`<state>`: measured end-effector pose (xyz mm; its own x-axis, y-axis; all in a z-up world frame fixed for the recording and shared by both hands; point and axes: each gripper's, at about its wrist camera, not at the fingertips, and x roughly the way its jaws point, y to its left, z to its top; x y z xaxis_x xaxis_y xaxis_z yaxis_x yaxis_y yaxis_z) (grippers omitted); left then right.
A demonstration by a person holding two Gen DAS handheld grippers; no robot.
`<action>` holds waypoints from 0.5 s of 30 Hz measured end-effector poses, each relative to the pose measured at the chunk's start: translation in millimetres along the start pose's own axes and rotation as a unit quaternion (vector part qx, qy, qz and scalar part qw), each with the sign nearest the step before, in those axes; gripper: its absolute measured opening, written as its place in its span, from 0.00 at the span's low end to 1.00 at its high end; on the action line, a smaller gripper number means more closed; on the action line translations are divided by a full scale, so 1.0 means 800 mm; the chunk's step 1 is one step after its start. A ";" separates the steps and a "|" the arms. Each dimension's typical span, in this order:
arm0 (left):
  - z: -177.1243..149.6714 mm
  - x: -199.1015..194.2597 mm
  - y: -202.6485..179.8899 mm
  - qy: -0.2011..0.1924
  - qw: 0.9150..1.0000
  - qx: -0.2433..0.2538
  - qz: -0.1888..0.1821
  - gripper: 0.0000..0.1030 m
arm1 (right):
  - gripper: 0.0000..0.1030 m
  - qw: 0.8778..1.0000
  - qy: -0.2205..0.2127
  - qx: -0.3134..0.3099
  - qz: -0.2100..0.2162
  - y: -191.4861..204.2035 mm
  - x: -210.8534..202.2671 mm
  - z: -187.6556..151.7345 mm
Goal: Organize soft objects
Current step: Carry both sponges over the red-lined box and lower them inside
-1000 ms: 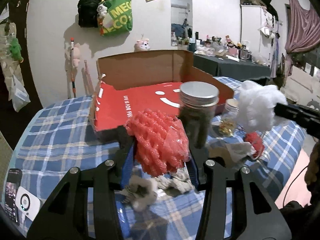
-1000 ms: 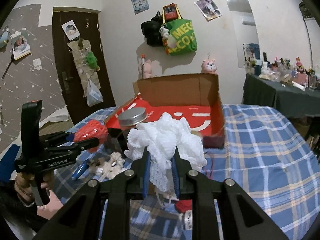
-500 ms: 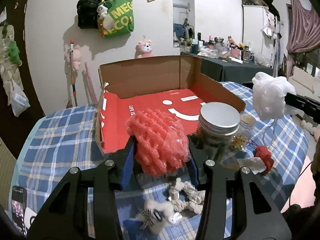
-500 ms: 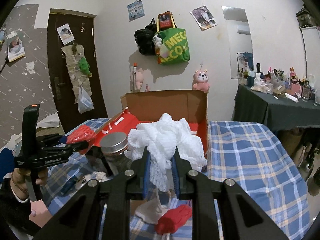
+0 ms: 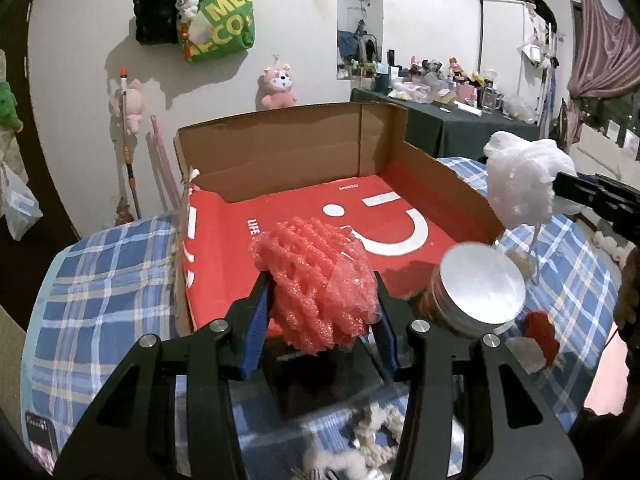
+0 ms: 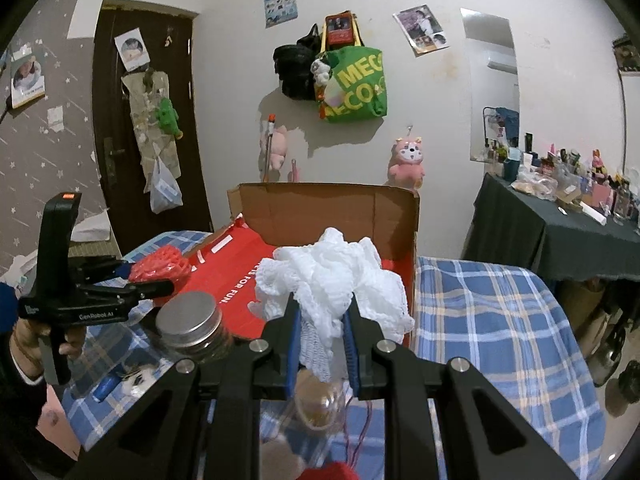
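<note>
Blurred and cut off at the bottom edge of the left wrist view: a pale knotted rope bundle (image 5: 372, 436) on the checked cloth (image 5: 100, 292). The left gripper (image 5: 320, 320) is clamped on a red foam net (image 5: 316, 284), open-meshed and spongy, held over the near edge of the cardboard box (image 5: 288, 152) with its red printed floor. The right gripper (image 6: 322, 344) is closed on a white mesh puff (image 6: 332, 276), frilly and crumpled, raised before the box. A silver-lidded jar (image 5: 476, 288) is seen beside the box. A clear rounded container (image 6: 320, 404) is shown only beneath the right gripper; its contents cannot be made out.
</note>
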<state>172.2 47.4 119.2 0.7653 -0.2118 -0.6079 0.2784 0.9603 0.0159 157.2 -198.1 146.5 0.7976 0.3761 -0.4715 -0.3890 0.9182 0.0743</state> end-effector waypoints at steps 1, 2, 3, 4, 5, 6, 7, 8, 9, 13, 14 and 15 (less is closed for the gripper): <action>0.006 0.004 0.001 0.001 1.000 0.003 0.000 0.43 | 0.20 1.000 0.003 -0.004 0.002 -0.002 0.006 0.005; 0.011 0.009 0.002 0.004 1.000 0.006 0.000 0.43 | 0.20 1.000 0.007 -0.006 0.004 -0.004 0.012 0.010; 0.017 0.013 0.004 0.007 1.000 0.008 -0.003 0.43 | 0.20 1.000 0.011 -0.009 0.006 -0.006 0.020 0.015; 0.025 0.022 0.006 0.015 1.000 0.009 -0.010 0.43 | 0.20 1.000 0.017 -0.012 0.008 -0.008 0.029 0.021; 0.031 0.029 0.007 0.021 1.000 0.010 -0.015 0.43 | 0.20 1.000 0.024 -0.015 0.011 -0.010 0.038 0.025; 0.036 0.035 0.009 0.025 0.999 0.010 -0.017 0.43 | 0.20 0.999 0.034 -0.020 0.014 -0.011 0.052 0.033; 0.044 0.047 0.011 0.034 0.999 0.012 -0.019 0.43 | 0.20 0.999 0.040 -0.023 0.015 -0.011 0.060 0.036; 0.049 0.056 0.013 0.040 0.999 0.014 -0.019 0.43 | 0.20 0.998 0.048 -0.027 0.017 -0.013 0.073 0.042; 0.056 0.067 0.014 0.047 0.999 0.017 -0.020 0.43 | 0.20 0.998 0.058 -0.031 0.018 -0.014 0.086 0.048; 0.076 0.112 0.016 0.077 0.996 0.029 -0.018 0.43 | 0.20 0.994 0.097 -0.041 0.025 -0.017 0.141 0.069; 0.082 0.127 0.017 0.092 0.995 0.032 -0.021 0.43 | 0.20 0.993 0.107 -0.047 0.023 -0.017 0.155 0.073; 0.087 0.139 0.018 0.099 0.994 0.031 -0.022 0.43 | 0.20 0.991 0.119 -0.053 0.021 -0.016 0.173 0.077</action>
<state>301.4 24.9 107.1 0.6232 -0.2077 -0.7540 0.3500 0.9362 0.0313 300.6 -150.1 134.7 0.6540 0.3620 -0.6642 -0.4750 0.8799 0.0119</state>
